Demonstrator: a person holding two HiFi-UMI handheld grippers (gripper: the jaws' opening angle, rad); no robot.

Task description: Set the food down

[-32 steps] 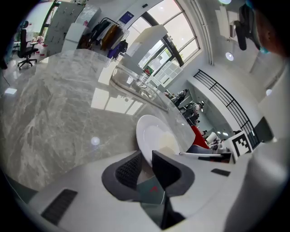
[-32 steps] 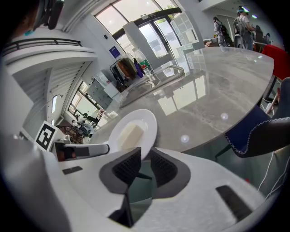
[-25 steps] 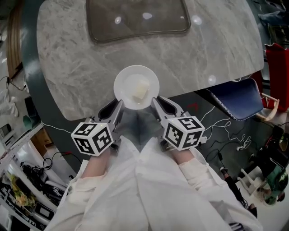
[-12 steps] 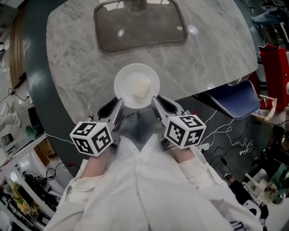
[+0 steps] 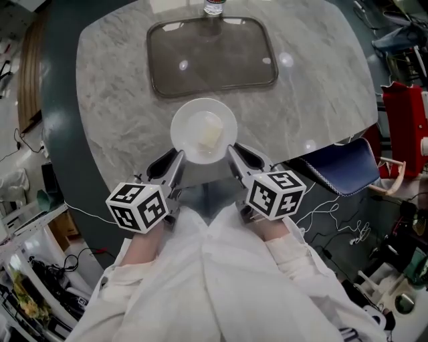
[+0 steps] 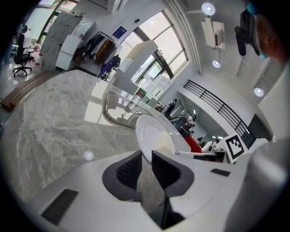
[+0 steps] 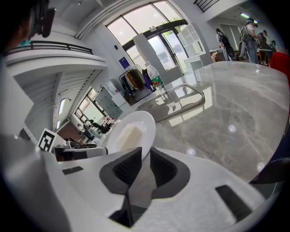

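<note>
we clamp the plate (image 5: 184,119) mid-frame; left tool (image 5: 175,159) and right tool (image 5: 234,153) each grip its lower rim. pale food (image 5: 210,133) lies on it.

Bottle (image 5: 212,7) cut off by top edge of head view, only base shows. Table (image 5: 321,80) far edge also out of frame. Near rim of plate (image 5: 203,130) covered by left gripper (image 5: 175,162) and right gripper (image 5: 235,155) tips. Food (image 5: 210,133) pale block, kind unreadable (too small). Distant people (image 7: 249,32) in right gripper view tiny, no detail.
</note>
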